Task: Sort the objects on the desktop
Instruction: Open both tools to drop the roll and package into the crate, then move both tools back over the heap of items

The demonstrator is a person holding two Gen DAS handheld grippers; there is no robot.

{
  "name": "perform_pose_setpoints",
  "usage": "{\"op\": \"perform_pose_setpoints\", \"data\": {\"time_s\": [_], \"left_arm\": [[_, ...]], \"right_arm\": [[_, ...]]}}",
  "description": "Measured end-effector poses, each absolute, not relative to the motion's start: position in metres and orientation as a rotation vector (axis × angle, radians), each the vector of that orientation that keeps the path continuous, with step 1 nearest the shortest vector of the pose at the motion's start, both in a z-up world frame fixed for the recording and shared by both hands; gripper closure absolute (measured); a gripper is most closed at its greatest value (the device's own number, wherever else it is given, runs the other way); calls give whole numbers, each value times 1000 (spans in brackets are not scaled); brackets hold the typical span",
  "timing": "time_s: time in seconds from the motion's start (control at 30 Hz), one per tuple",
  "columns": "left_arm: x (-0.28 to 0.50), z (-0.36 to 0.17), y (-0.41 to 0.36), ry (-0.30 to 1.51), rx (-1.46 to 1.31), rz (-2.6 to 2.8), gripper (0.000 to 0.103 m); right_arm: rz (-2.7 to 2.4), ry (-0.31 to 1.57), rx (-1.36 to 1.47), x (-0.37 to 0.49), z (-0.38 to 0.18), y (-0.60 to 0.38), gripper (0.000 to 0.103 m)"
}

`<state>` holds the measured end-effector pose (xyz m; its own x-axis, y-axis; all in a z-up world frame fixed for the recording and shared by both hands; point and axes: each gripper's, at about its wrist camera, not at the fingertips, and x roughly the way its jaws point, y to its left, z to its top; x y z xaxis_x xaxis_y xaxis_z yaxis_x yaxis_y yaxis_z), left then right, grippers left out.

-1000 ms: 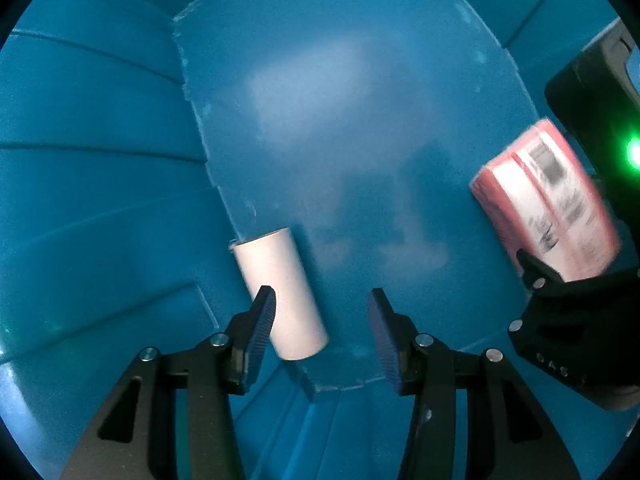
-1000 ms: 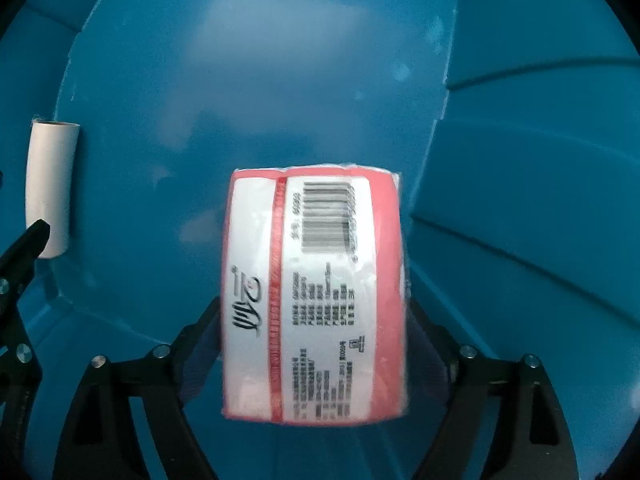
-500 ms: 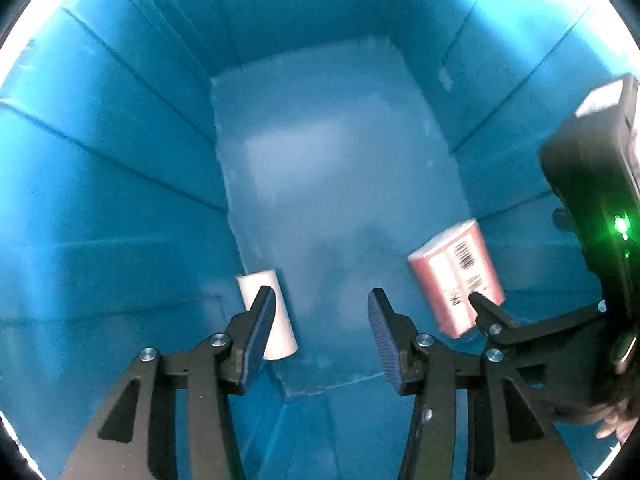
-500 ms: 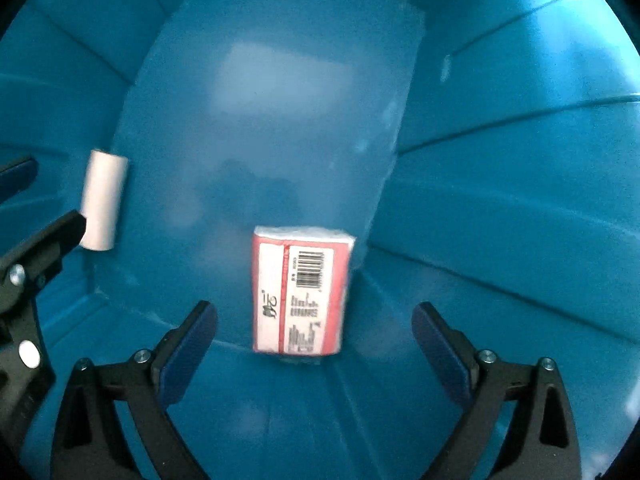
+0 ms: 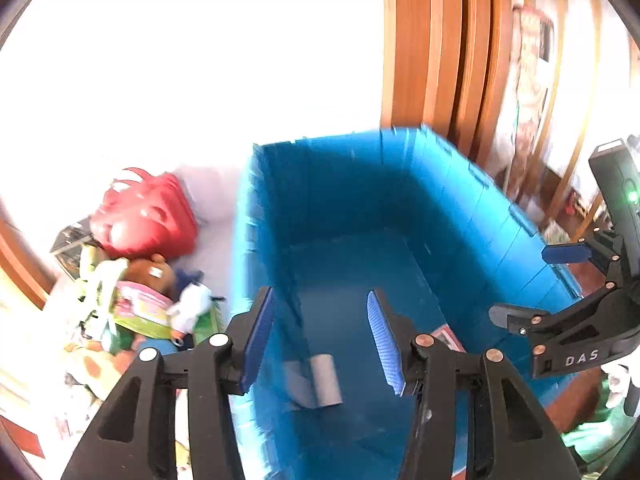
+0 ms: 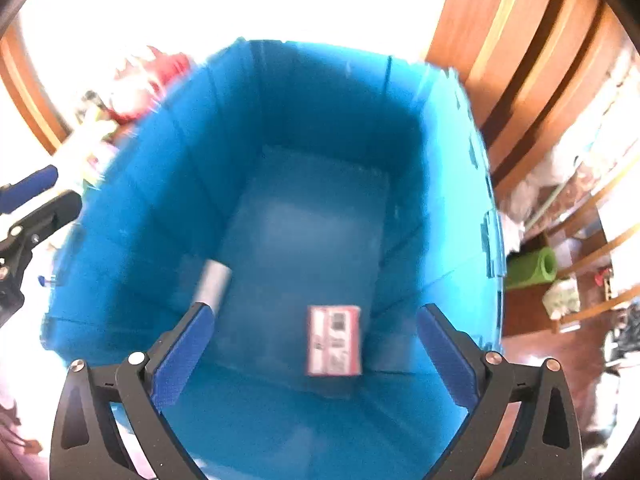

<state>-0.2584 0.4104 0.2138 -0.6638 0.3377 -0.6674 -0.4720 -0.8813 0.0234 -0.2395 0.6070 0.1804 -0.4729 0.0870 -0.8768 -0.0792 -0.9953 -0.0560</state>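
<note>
A deep blue bin point(image 5: 460, 208) point(image 6: 140, 220) lies below both grippers. On its floor rest a white paper roll point(image 5: 326, 380) point(image 6: 212, 284) by the left wall and a red-and-white wrapped pack point(image 6: 334, 340) point(image 5: 448, 336) nearer the right wall. My left gripper point(image 5: 319, 296) point(image 6: 56, 190) hangs above the bin's left side, open with nothing between its fingers. My right gripper point(image 6: 315, 312) point(image 5: 532, 284) hovers high over the pack; its jaws are opening wide and hold nothing.
Left of the bin sits a heap of toys point(image 5: 140, 304) with a red plastic thing point(image 5: 144, 216) behind it. Wooden door panels point(image 5: 432, 40) rise behind the bin. A rolled green mat point(image 6: 530, 268) and wooden chair rails point(image 6: 592, 256) stand to the right.
Both grippers have risen out of the bin, so its rim and the room show. The right gripper let go of the red pack, which now lies on the bin floor.
</note>
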Motion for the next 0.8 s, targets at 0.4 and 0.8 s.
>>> {"op": "perform_pose_setpoints", "data": {"time_s": [0.4, 0.8], "left_arm": [[-187, 217, 249, 127, -704, 2702, 56], [-152, 203, 30, 30, -561, 3062, 43]], "right_arm": [[2833, -35, -1113, -171, 226, 479, 0], [3006, -4, -885, -142, 223, 324, 0]]}}
